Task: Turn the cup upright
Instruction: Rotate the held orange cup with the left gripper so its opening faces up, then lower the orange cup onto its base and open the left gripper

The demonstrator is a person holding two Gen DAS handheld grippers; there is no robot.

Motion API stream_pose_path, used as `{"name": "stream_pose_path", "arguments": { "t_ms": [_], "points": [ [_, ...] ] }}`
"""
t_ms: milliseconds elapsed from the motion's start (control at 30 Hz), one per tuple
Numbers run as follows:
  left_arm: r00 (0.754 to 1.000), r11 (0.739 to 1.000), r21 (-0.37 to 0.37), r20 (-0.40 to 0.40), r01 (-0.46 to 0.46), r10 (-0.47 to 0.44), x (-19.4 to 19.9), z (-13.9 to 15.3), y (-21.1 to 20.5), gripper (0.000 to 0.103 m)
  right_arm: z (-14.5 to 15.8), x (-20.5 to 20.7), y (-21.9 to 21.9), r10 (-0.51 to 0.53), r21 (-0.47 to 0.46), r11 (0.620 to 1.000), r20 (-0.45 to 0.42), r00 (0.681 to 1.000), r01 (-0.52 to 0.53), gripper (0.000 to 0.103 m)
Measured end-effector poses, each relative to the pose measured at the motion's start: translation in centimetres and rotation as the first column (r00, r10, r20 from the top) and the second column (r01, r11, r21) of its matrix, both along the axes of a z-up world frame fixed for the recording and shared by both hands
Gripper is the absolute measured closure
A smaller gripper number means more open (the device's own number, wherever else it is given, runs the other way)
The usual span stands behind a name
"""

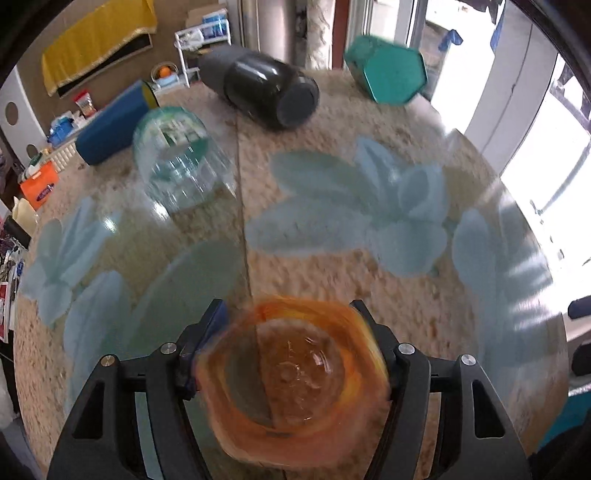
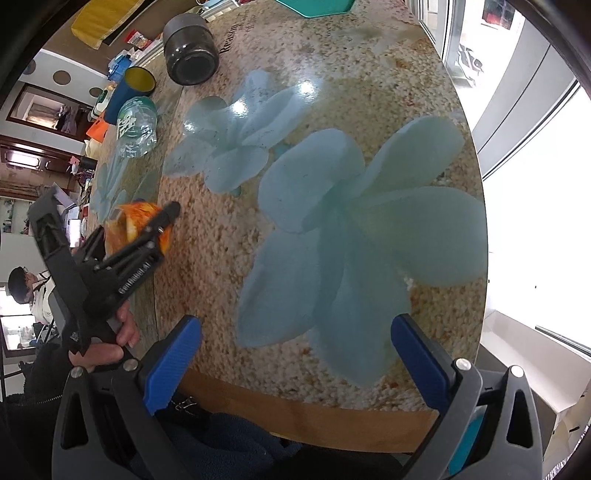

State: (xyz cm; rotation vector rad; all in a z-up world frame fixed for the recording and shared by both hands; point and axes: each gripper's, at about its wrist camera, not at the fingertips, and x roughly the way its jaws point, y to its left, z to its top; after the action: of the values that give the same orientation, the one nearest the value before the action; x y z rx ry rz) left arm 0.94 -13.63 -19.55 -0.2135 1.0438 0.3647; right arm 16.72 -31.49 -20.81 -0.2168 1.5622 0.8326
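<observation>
Orange cup (image 1: 291, 384), blurred, sits clamped between the left gripper (image 1: 295, 354); the right gripper (image 2: 295, 354) gapes wide, empty.

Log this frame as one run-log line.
left tongs: shut on orange cup, blurred | right tongs: open, empty, over table edge | other cups on their sides

Orange cup (image 1: 291, 380) motion-blurred; teal container (image 2: 314, 7) cut off by frame top.

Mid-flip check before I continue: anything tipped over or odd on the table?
Yes. The black jar, blue cup and clear glass all lie on their sides at the far edge; the left gripper grips the orange cup, motion-blurred.
</observation>
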Motion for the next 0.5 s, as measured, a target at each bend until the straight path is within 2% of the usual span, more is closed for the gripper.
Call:
{"name": "stream_pose_path", "arguments": {
  "t_ms": [267, 433, 500],
  "points": [
    [0.999, 0.999, 0.009, -0.016, 0.043, -0.043, -0.1, 0.7, -1.2, 0.008, 0.3, -0.2, 0.1, 0.007, 0.030, 1.000, 0.012, 1.000, -0.008, 0.000],
    [0.996, 0.996, -0.019, -0.028, 0.086, -0.086, 0.0, 1.8, -1.9, 0.008, 0.8, -0.3, -0.3, 0.004, 0.052, 0.999, 0.021, 1.000, -0.006, 0.000],
    [0.995, 0.995, -0.030, -0.028, 0.098, -0.099, -0.1, 2.3, -2.0, 0.004, 0.9, -0.4, -0.5, 0.004, 0.063, 0.998, 0.021, 1.000, -0.006, 0.000]
  ]
}}
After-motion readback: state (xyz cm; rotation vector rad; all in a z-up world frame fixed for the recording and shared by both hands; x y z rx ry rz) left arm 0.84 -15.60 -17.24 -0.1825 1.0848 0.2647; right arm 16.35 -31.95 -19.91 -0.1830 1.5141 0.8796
